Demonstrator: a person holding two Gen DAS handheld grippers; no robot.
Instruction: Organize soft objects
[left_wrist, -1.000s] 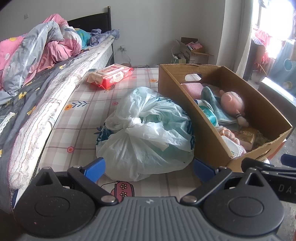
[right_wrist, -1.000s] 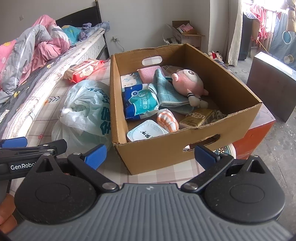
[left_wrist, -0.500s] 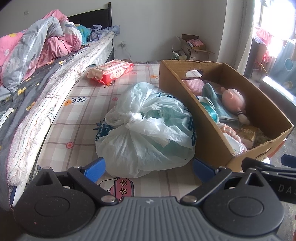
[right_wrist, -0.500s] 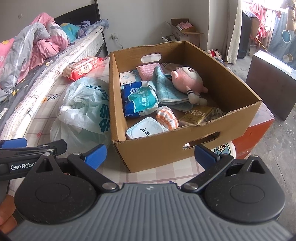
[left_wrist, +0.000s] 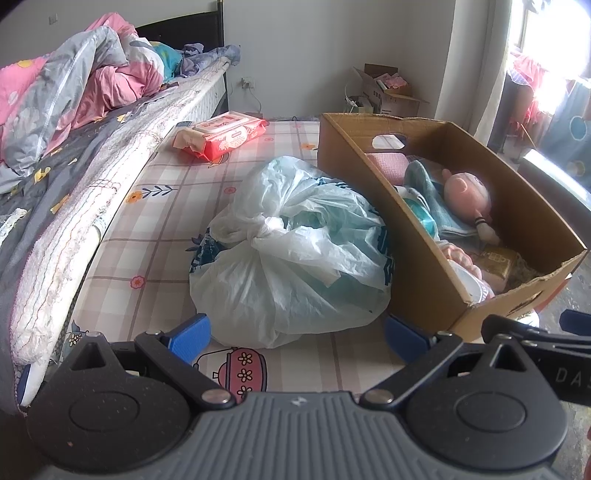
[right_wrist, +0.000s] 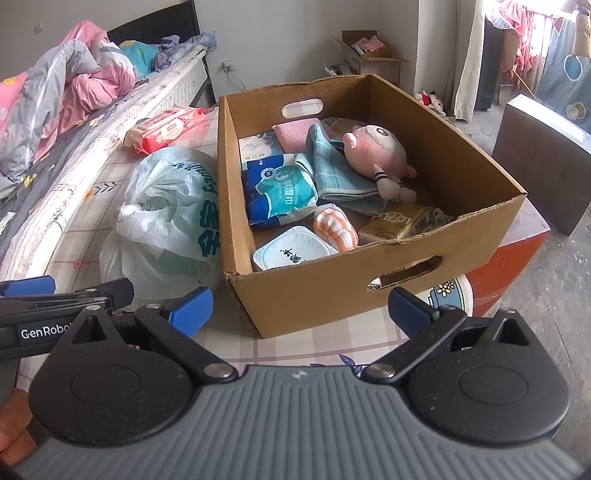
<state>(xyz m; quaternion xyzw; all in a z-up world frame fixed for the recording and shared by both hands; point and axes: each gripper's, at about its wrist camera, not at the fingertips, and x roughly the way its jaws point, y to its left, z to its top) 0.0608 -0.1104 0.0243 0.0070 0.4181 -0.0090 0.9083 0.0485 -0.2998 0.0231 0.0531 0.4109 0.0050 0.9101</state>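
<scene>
Left gripper (left_wrist: 295, 334) is spread wide and holding nothing, hovering just short of the knotted plastic bag (left_wrist: 291, 254). Right gripper (right_wrist: 299, 308) is the same, splayed and empty in front of the cardboard box (right_wrist: 369, 291). The bag sits touching the box's left wall. Only the right view really looks down into the box: pink plush (right_wrist: 376, 147), teal towel (right_wrist: 332, 166), wet wipes pack (right_wrist: 282, 194). The left view shows more of the checked cloth (left_wrist: 166, 221) and the red wipes pack (left_wrist: 221, 134) beside the bed (left_wrist: 55, 155).
</scene>
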